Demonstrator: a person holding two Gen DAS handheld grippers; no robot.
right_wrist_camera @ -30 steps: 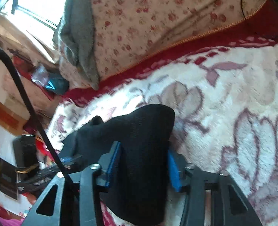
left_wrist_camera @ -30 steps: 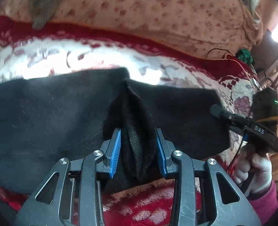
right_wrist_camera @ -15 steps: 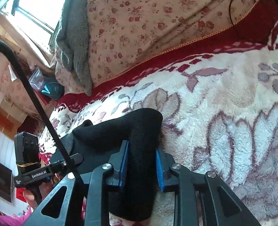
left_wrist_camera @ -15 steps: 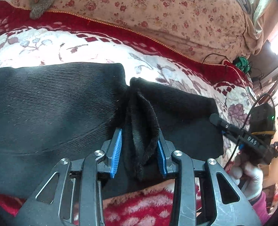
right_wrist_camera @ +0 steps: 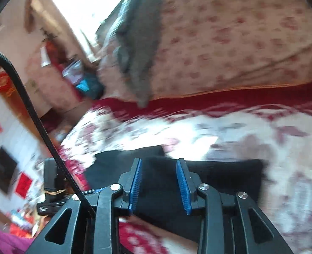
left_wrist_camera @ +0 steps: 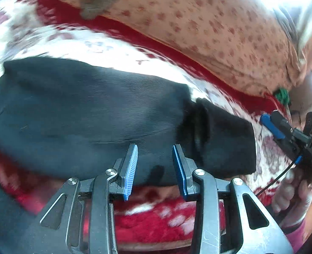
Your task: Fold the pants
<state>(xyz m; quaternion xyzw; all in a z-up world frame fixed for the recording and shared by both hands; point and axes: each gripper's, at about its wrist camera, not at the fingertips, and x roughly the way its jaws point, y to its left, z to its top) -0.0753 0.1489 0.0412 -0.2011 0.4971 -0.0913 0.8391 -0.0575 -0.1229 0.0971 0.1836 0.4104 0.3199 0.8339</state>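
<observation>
Hovering low in your left-wrist view, your left gripper (left_wrist_camera: 155,166) stands narrowly parted, empty, above the pants (left_wrist_camera: 88,114). Your right gripper (right_wrist_camera: 159,183) has just been opening; nothing sits between its pads. The pants lie flat, long axis running left to right across mid-frame, on the blanket (left_wrist_camera: 156,220). Beyond, a floral quilt (left_wrist_camera: 209,27) fills the upper frame.

Left claw (left_wrist_camera: 155,165): grey frame, blue ribbed pads, silver screws. Right claw (right_wrist_camera: 159,183): black, corrugated cable.
</observation>
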